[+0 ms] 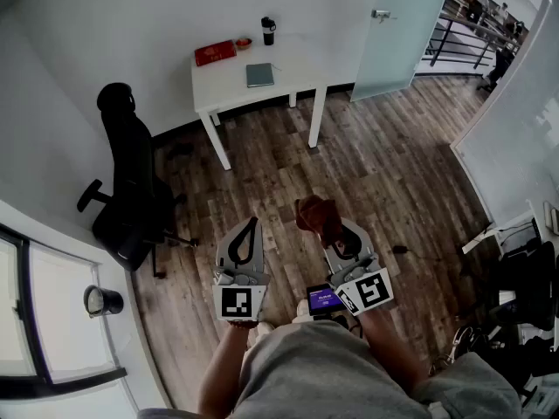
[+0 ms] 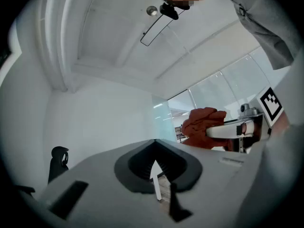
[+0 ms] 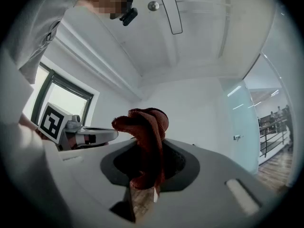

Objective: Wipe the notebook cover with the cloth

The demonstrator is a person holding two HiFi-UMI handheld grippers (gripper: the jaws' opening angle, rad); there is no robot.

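The grey-green notebook (image 1: 260,75) lies closed on the white table (image 1: 301,59) far ahead across the room. My right gripper (image 1: 330,236) is shut on a reddish-brown cloth (image 1: 315,216), which bunches up above its jaws. In the right gripper view the cloth (image 3: 148,141) hangs pinched between the jaws of the right gripper (image 3: 149,177). My left gripper (image 1: 253,223) is held beside it at waist height, shut and with nothing in it. In the left gripper view the tips of the left gripper (image 2: 155,148) meet, and the cloth (image 2: 202,124) shows to the right. Both grippers point upward, far from the notebook.
A red flat box (image 1: 215,52), a small bowl (image 1: 244,43) and a black tumbler (image 1: 268,30) also stand on the table. A black office chair (image 1: 131,186) is at the left by the wall. A frosted glass door (image 1: 397,24) is at the back right. Wooden floor (image 1: 367,173) lies between me and the table.
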